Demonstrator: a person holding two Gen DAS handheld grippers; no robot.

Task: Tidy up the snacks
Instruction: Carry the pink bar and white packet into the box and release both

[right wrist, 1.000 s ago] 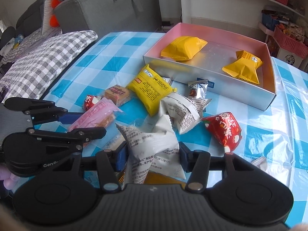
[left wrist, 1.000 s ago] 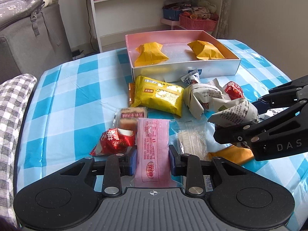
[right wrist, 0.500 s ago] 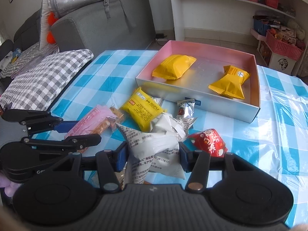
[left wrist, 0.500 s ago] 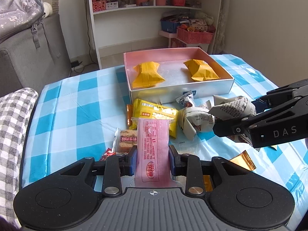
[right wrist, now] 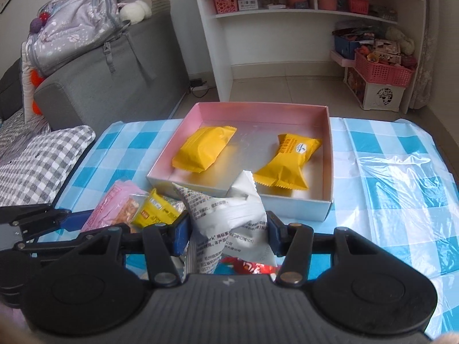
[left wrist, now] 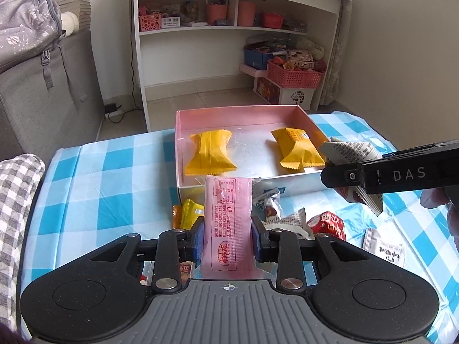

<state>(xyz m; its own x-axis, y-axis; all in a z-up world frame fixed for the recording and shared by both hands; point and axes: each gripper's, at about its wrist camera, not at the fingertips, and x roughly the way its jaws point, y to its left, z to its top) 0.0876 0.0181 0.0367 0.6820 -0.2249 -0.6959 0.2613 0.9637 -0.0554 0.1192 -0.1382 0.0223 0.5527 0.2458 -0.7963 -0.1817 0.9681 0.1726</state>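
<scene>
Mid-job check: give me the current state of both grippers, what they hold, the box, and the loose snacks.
left gripper: shut on pink packet
pink packet: gripped, lifted short of box
right gripper: shut on white packet
white packet: gripped, held at box's near wall
box: open, two yellow packets inside
yellow packets: lying flat, apart
red packet: loose on tablecloth

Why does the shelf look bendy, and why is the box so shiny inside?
Both wrist views use fisheye lenses, so the white shelf curves near the edges. In the right wrist view, daylight glares off the box floor and the plastic tablecloth.
</scene>
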